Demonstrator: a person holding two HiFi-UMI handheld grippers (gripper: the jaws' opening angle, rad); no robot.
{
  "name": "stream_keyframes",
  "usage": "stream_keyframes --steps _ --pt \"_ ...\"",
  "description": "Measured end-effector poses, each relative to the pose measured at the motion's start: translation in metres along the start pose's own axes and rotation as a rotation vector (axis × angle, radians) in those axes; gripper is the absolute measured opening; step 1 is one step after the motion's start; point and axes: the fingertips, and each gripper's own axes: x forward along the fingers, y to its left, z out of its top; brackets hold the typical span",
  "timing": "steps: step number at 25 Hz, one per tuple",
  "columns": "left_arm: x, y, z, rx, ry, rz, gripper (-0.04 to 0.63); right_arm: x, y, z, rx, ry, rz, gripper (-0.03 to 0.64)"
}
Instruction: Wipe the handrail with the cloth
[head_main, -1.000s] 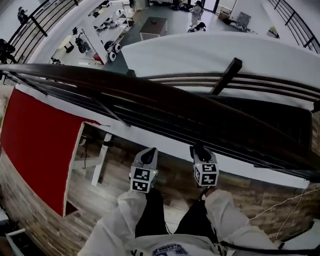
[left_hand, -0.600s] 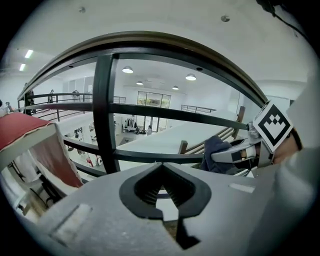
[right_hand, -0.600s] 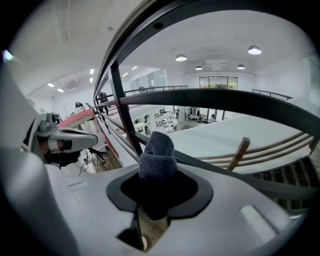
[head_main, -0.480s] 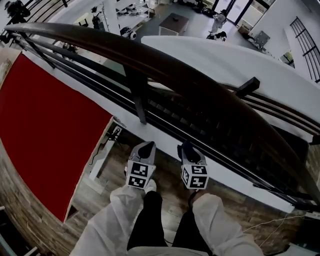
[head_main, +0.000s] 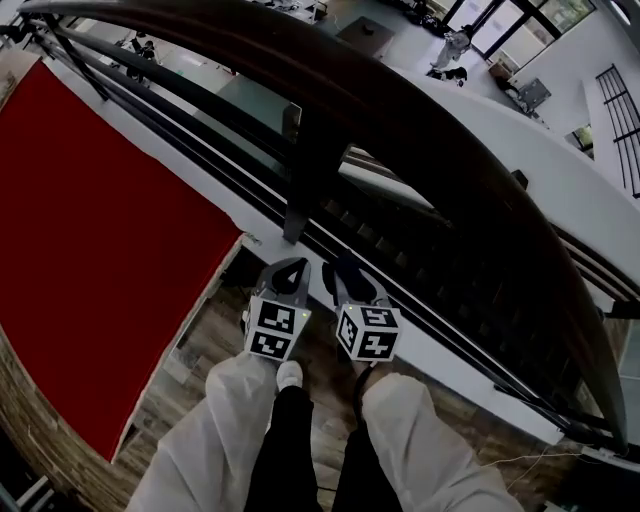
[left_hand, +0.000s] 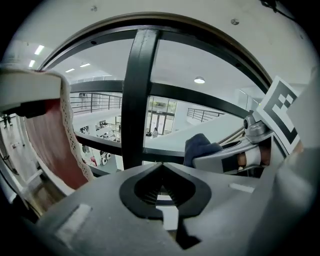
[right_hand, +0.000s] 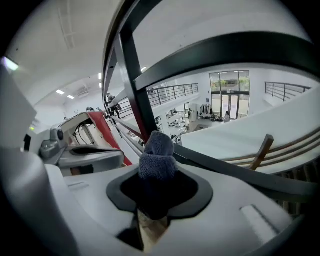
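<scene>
**Item 1.** The handrail (head_main: 420, 120): we record a broad dark band curving from the upper left of the head view round to its right edge. It is carried on a dark upright post (head_main: 305, 170). Thin lower rails (head_main: 450, 330) follow the same curve beneath it.

**Item 2.** The right gripper (head_main: 345, 272): we find it held low, beneath the handrail and near the foot of the post. Its fingers are closed on the cloth (right_hand: 159, 150), a dark blue-grey knitted wad that bulges up out of the grip in the right gripper view. We list the cloth as well apart from the handrail. It sits in front of one of the lower rails, and we cannot tell whether it touches that rail.

**Item 3.** The left gripper (head_main: 288, 270): it is just beside the right one and about level with it. In the left gripper view its fingers (left_hand: 126, 190) meet at the tips with nothing between them, and the post stands straight ahead.

**Item 4.** Fittings: the left marker cube (head_main: 272, 330) and the right marker cube (head_main: 368, 333), both facing the head camera, with white sleeves (head_main: 210, 440) behind them.

**Item 5.** Surroundings: we note a large red panel (head_main: 90, 230) at the left. A wooden floor (head_main: 205, 350) lies under the grippers.
</scene>
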Motion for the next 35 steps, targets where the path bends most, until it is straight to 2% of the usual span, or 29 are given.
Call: stream_keyframes --steps 6,19,24,35 --pt "0.023 0.023 0.009 -0.024 -0.019 0.008 -0.003 0.041 0.013 0.017 0.043 -0.007 0.027 0.107" --pt "0.042 0.039 0.006 -0.064 -0.003 0.002 -0.003 0.094 0.016 0.058 0.053 0.01 0.05 0.109" --pt "0.041 0.039 0.009 -0.114 -0.02 0.014 -0.003 0.098 0.009 0.059 0.042 0.019 0.034 0.107" --pt "0.027 0.032 -0.008 -0.123 0.005 0.022 -0.003 0.095 0.013 0.057 0.002 0.055 0.013 0.107"
